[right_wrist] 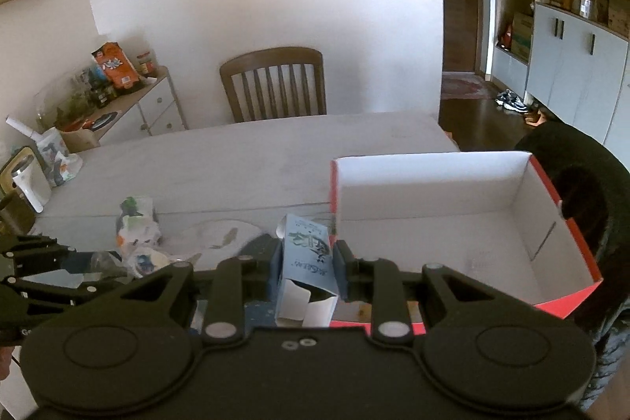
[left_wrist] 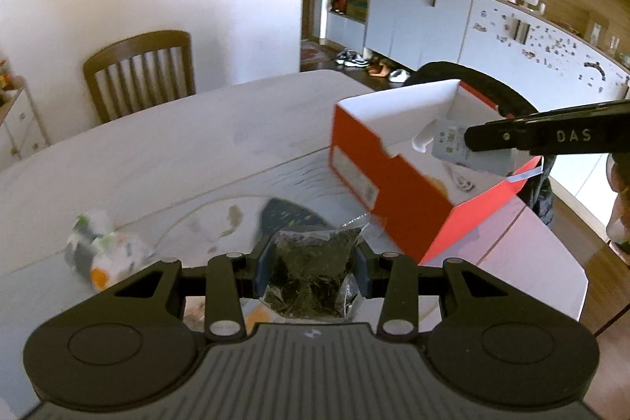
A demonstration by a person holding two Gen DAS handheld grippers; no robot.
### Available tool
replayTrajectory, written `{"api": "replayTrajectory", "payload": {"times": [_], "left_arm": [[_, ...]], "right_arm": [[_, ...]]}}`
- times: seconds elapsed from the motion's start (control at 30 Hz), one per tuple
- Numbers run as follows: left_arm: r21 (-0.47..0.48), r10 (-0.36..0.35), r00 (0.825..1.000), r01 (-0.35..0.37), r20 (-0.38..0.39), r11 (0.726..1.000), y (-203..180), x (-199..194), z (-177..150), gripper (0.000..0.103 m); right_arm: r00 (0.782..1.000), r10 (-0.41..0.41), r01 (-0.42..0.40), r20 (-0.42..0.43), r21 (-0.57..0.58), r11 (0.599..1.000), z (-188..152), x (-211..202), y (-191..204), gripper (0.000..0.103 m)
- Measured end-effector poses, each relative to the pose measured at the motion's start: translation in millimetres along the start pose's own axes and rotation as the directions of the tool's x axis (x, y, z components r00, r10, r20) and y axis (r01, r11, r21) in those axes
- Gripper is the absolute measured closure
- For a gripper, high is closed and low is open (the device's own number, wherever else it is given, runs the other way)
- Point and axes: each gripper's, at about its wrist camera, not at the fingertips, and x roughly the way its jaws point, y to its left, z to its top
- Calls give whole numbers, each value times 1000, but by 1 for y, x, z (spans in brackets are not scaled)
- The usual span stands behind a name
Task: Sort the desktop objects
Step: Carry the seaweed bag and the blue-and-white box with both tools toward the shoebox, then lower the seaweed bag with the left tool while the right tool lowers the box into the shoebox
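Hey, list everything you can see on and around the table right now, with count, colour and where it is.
shoe box: one, orange outside, white inside, open, on the table's right side
small carton: one, pale blue, held between the right claw's fingers at the box's left wall
clear bag: one, filled with dark bits, held in the left claw
wrapped packets: a small heap, white with green and orange, on the table left of the box
table: one, pale grey
chair: one, brown wood, at the table's far side
sideboard: one, white, cluttered, by the left wall
left claw: black, shut on the bag
right claw: black, shut on the carton
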Motion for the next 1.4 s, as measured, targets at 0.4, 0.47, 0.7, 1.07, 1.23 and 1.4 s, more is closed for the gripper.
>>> {"api": "replayTrajectory", "payload": {"times": [0.4,0.47,0.7,1.07,1.23,1.4], "left_arm": [[58,-57,998,57,-10,997,-56,40,36,63],[68,-66,998,67,-8,995,-65,46,42,63],[106,-62,998,63,-13,992,-92,67,60,63],[175,-72,997,75,-27,982,-115,103,87,63],[199,-74,997,80,-36,977,-124,121,100,63],[218,-84,994,97,-67,971,-132,142,110,63]], "right_arm": [[998,-63,64,-14,48,997,0,-3,-70,76],[997,-73,74,-18,51,996,0,-3,-81,76],[995,-100,102,-25,62,993,3,5,-112,76],[991,-124,127,-46,65,990,8,27,-144,76],[989,-131,135,-62,59,989,9,38,-154,76],[988,-132,136,-79,58,989,8,49,-161,76]]}}
